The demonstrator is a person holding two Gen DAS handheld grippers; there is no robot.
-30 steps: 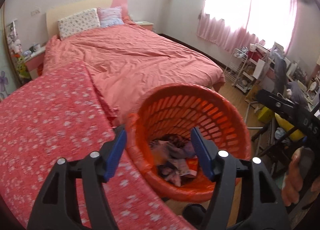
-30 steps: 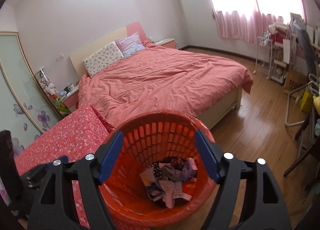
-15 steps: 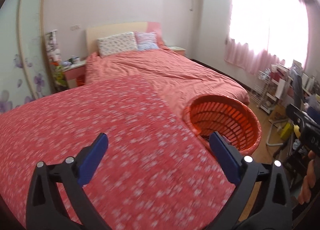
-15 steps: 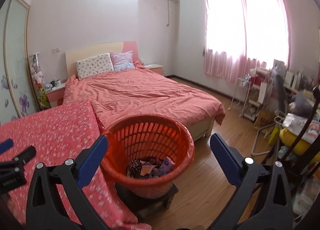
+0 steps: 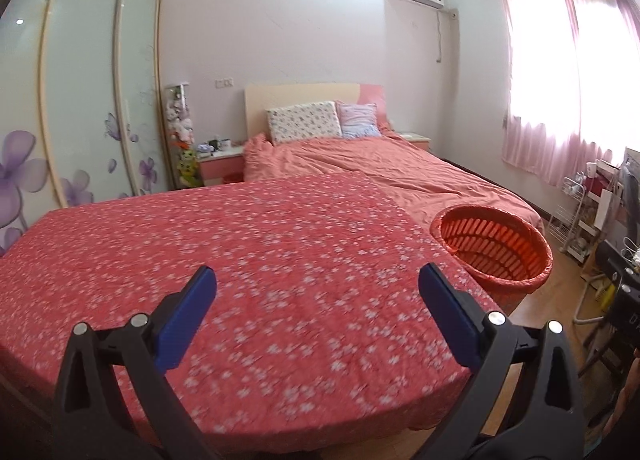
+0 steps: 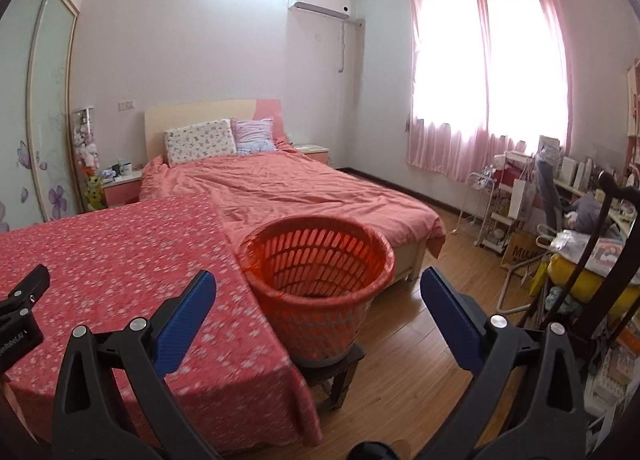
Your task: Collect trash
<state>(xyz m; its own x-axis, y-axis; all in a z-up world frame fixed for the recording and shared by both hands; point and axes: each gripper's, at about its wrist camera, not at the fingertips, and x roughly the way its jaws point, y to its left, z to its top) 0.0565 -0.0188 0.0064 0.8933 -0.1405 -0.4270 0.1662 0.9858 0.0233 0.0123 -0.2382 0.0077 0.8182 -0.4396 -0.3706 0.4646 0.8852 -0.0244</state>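
An orange slatted basket (image 6: 320,284) stands on a small dark stool (image 6: 332,372) beside a table with a red flowered cloth (image 6: 120,268). It also shows at the right of the left wrist view (image 5: 496,252). Its contents are hidden by the rim from here. My left gripper (image 5: 318,288) is open and empty, held back above the red cloth (image 5: 240,260). My right gripper (image 6: 318,292) is open and empty, held back from the basket. Part of the left gripper shows at the left edge of the right wrist view (image 6: 20,308).
A bed with a pink cover (image 6: 296,191) lies behind the table and basket. Wood floor (image 6: 432,340) runs to the right. Cluttered shelves, bags and a dark chair (image 6: 560,244) crowd the right side. A sliding wardrobe (image 5: 80,107) stands at the left.
Both grippers have pulled back and up from over the basket and opened wider. The basket now looks smaller and farther away, and the trash inside it is out of sight.
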